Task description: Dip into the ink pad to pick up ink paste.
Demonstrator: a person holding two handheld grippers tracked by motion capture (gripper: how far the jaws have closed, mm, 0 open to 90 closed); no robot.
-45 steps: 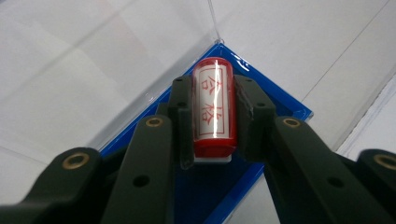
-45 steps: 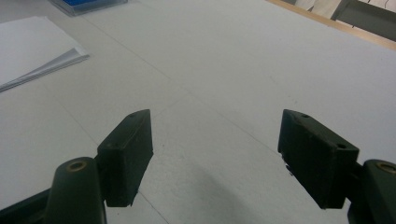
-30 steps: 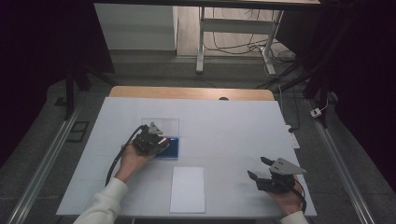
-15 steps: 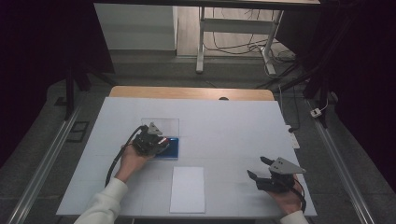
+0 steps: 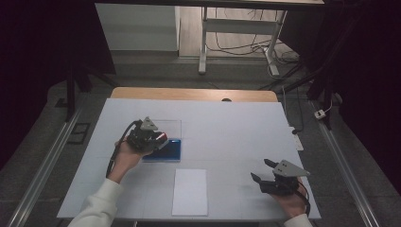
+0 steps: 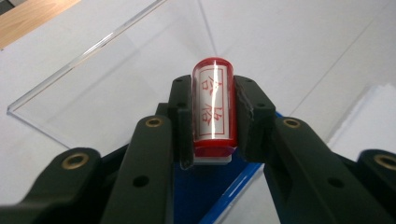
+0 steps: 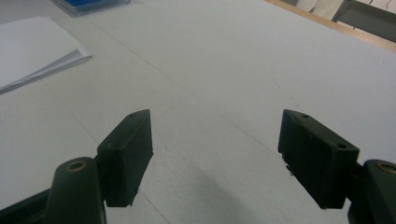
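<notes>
Left tool (image 6: pixel 212 116) lifted, clamping red stamp (image 6: pixel 212 105)

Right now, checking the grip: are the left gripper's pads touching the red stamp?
Touching. The left gripper view shows both pads pressed against the red stamp.

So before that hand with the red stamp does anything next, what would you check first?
1. Grip on the red stamp: left gripper is shut on it, a pad on either side. Ok.
2. Stamp's pose: sits straight between the jaws, its label readable. Ok.
3. Stamp is over the blue ink pad; whether its face took ink: cannot tell.
4. Paper stack lies flat on the white table with nothing on it. Ok.
5. Clear lid lies beside the pad, away from the paper. Ok.
6. Right gripper is open and empty, off to the paper's side. Ok.
</notes>
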